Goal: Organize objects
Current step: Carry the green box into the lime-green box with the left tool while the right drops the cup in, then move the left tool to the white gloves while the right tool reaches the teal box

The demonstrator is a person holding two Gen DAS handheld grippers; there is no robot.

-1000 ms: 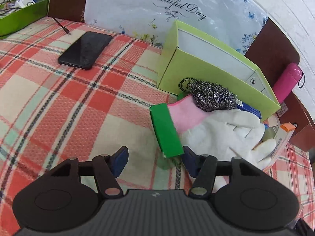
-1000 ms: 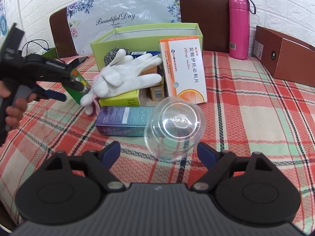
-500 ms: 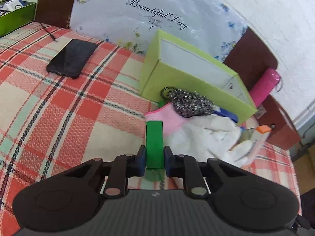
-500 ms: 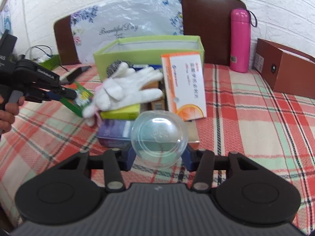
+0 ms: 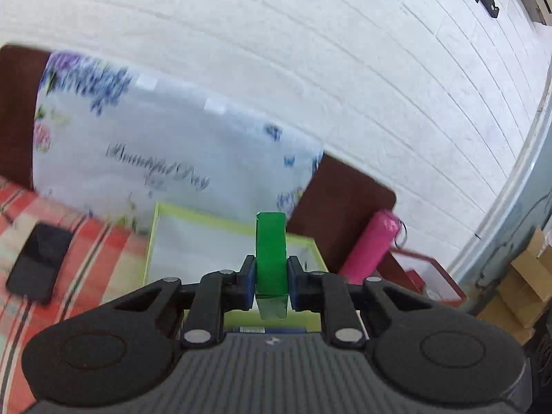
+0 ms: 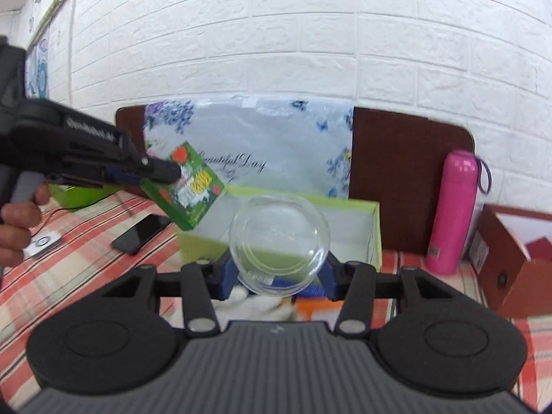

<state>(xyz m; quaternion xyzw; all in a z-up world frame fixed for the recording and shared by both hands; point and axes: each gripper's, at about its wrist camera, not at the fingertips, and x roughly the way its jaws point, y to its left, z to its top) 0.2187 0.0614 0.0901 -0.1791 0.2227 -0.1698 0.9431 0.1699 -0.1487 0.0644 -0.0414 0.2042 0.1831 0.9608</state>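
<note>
My left gripper (image 5: 271,284) is shut on a flat green carton (image 5: 271,258), held edge-on in the air above the open lime-green box (image 5: 193,241). In the right wrist view the same carton (image 6: 188,186) shows its printed face, gripped by the left gripper (image 6: 162,172) over the box's left end (image 6: 374,238). My right gripper (image 6: 279,276) is shut on a clear plastic cup (image 6: 279,245), lifted in front of the box. White gloves (image 6: 262,302) and an orange packet lie below it, mostly hidden.
A black phone (image 5: 38,262) lies left of the box on the plaid tablecloth (image 6: 86,262). A pink flask (image 6: 452,210) and a brown box (image 6: 510,258) stand to the right. A floral bag (image 6: 269,151) leans against the headboard behind.
Both grippers have risen from the table with their loads. The left carried the green carton up over the lime box; the right lifted the clear cup off the pile.
</note>
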